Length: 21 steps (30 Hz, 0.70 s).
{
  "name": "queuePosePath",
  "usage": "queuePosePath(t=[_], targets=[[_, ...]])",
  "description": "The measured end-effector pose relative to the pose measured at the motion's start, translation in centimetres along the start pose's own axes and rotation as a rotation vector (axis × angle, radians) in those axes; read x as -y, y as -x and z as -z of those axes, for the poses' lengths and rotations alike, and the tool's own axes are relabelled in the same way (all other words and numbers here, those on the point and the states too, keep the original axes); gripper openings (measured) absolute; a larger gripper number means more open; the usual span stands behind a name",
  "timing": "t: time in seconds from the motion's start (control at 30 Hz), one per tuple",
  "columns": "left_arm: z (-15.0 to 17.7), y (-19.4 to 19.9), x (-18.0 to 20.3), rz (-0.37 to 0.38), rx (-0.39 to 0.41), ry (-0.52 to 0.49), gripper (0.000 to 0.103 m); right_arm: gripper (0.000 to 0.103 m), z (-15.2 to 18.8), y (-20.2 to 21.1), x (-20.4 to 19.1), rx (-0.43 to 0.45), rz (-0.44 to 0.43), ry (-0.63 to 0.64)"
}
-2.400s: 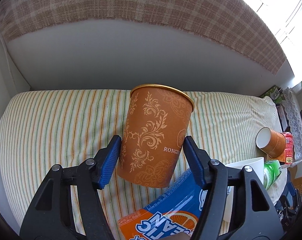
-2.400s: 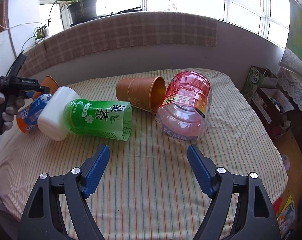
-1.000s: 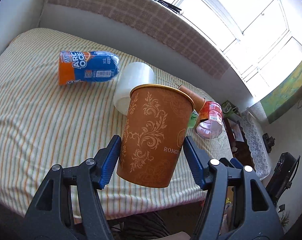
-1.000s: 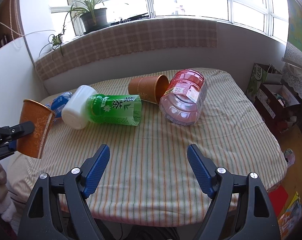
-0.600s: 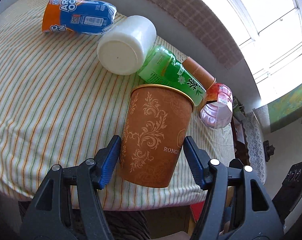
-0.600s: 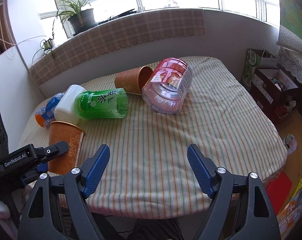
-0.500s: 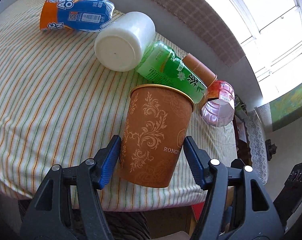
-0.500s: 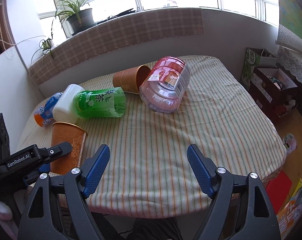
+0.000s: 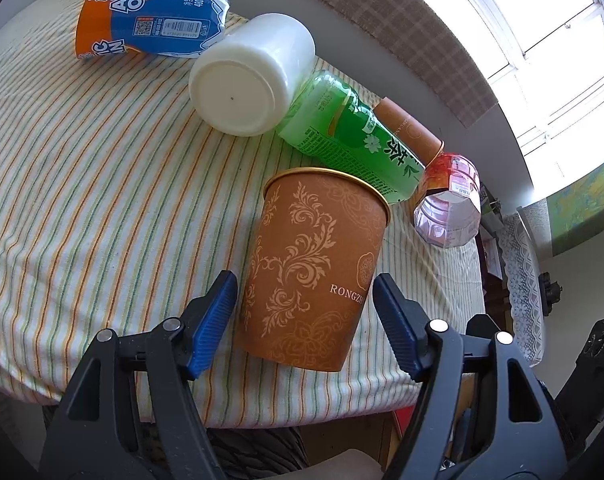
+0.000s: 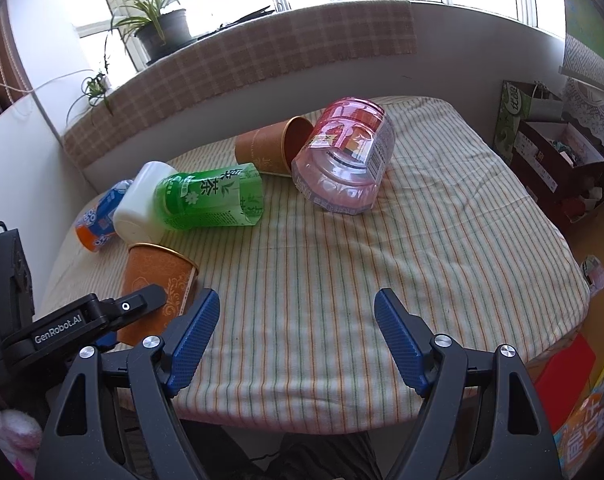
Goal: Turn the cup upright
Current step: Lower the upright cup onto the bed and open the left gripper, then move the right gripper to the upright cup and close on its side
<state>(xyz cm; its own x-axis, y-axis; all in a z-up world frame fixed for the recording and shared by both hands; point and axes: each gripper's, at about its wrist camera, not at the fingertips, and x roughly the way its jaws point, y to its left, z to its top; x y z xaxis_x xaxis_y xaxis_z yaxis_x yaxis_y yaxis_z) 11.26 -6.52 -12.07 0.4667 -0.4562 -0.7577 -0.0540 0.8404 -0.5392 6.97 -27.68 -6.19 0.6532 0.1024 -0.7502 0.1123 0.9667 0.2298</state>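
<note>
The cup (image 9: 314, 268) stands mouth-up near the table (image 9: 82, 184) edge, just before the green bottle (image 9: 350, 140). The left claw (image 9: 304, 312) brackets its lower wall, jaws slightly parted, apparently not touching. Light, crushable paper: grip low, gently. The right claw (image 10: 294, 340) gapes empty.

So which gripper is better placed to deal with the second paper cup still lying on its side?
Probably the right gripper: it is open, empty and faces the lying cup. The left gripper is open around the upright cup at the near edge.
</note>
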Motion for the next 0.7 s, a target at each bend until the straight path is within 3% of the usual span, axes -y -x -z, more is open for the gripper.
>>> queuePosePath(t=[0.43, 0.7], targets=[[0.9, 4.7, -1.0, -0.088, 0.059, -0.19, 0.08, 0.079, -1.0, -2.4, -0.6, -0.077, -0.152, -0.068], [1.3, 8.3, -4.5, -0.194, 0.107, -0.215, 0.08, 0.079, -2.0, -5.4, -3.3, -0.194, -0.261, -0.06]])
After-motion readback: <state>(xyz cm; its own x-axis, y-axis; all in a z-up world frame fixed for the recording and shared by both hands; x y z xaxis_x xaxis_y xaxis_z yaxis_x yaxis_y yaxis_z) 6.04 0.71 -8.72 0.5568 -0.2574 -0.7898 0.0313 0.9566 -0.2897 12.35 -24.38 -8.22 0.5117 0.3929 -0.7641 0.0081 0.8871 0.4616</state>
